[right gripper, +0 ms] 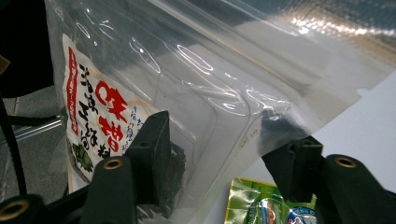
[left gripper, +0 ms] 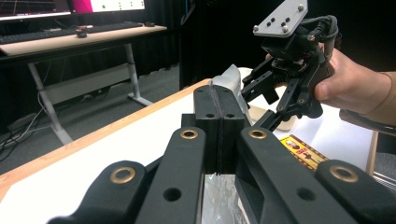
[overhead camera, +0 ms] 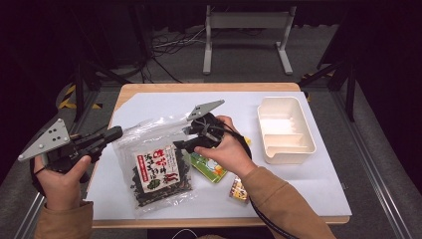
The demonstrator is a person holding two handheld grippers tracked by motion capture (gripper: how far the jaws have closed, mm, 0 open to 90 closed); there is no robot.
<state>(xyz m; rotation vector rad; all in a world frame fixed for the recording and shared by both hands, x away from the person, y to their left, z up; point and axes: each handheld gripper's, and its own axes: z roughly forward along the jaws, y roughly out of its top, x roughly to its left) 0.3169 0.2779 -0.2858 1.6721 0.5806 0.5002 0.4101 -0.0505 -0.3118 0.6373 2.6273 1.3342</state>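
Observation:
A clear zip bag of dark seaweed (overhead camera: 157,172) with a white, red-lettered label lies on the white table sheet (overhead camera: 164,102), its top raised. My left gripper (overhead camera: 117,133) is shut on the bag's upper left corner. In the left gripper view its jaws (left gripper: 217,95) pinch the crumpled clear plastic (left gripper: 229,77). My right gripper (overhead camera: 180,138) is open at the bag's right edge. In the right gripper view its jaws (right gripper: 224,149) stand wide apart around the bag's transparent edge (right gripper: 196,84). Whether they touch the film cannot be told.
A green snack packet (overhead camera: 209,167) lies under the right hand, and a small yellow and red packet (overhead camera: 239,189) sits nearer the front edge. A cream divided tray (overhead camera: 286,149) stands at the right. Bare white sheet lies behind the bag.

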